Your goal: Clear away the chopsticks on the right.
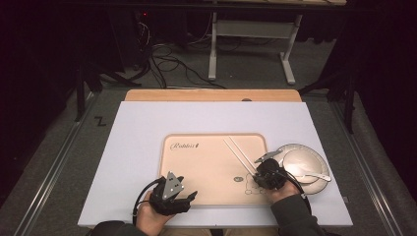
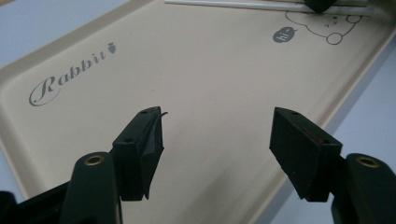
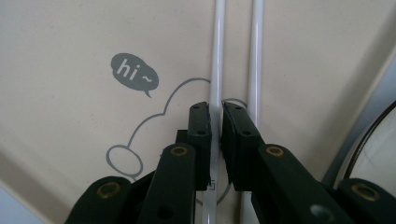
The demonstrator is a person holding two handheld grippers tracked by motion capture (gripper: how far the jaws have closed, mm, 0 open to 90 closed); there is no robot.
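Observation:
Two white chopsticks point(image 1: 239, 153) lie side by side on the beige tray point(image 1: 196, 167), running diagonally toward its right side. My right gripper point(image 1: 254, 173) reaches their near ends. In the right gripper view its jaws stand nearly closed on the left chopstick point(image 3: 217, 56), pads against both its sides, while the other chopstick point(image 3: 256, 56) lies free just to the right. My left gripper point(image 1: 189, 198) hovers over the tray's near edge. Its jaws are wide apart with nothing between them point(image 2: 217, 135), only bare tray point(image 2: 205, 70) below.
A white round plate point(image 1: 307, 160) with a spoon point(image 1: 314, 176) on it sits right of the tray. The tray rests on a white board point(image 1: 137, 147) over a wooden table. Beyond the table are floor cables and a white stand.

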